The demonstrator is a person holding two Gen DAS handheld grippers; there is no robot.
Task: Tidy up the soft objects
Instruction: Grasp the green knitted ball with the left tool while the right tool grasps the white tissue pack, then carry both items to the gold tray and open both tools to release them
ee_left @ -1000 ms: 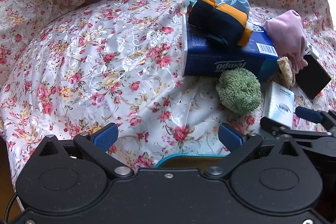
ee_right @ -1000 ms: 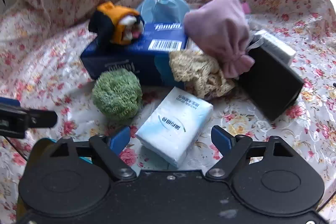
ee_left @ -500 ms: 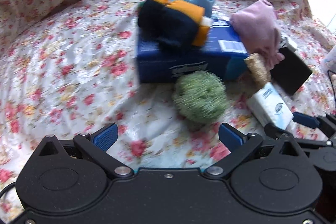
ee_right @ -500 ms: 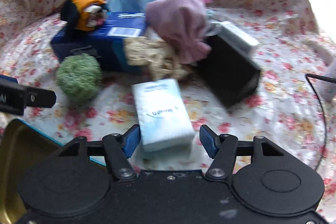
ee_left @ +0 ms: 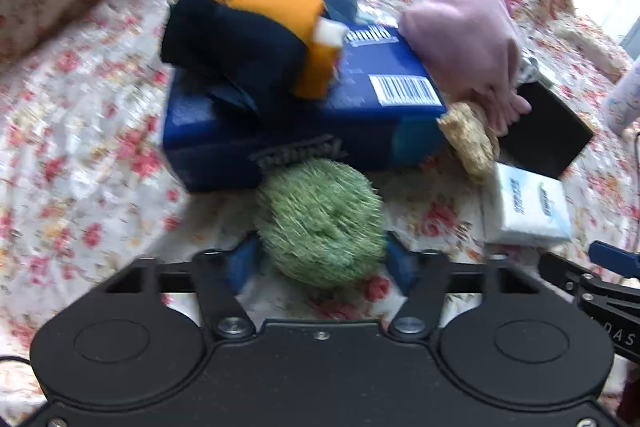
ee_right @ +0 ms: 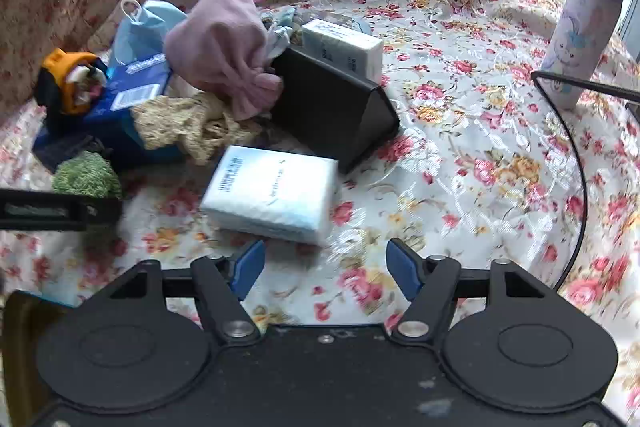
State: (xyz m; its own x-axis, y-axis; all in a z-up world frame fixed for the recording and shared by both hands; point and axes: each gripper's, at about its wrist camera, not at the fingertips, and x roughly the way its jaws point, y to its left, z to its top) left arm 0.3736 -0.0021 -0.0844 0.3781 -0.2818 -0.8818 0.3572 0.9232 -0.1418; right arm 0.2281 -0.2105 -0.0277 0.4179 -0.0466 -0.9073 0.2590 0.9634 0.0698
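Left wrist view: left gripper (ee_left: 320, 259) pinches the green fuzzy ball (ee_left: 320, 223), just near of the blue tissue box (ee_left: 304, 123).

Right wrist view: right gripper (ee_right: 326, 267) jaws spread, opening, nothing between; white tissue pack (ee_right: 272, 193) lies just beyond, slightly left, long axis across.

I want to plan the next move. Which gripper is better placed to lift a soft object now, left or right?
Left. The left gripper is shut on the green fuzzy ball. The right gripper is opening with nothing between its fingers, and the tissue pack lies ahead, untouched.
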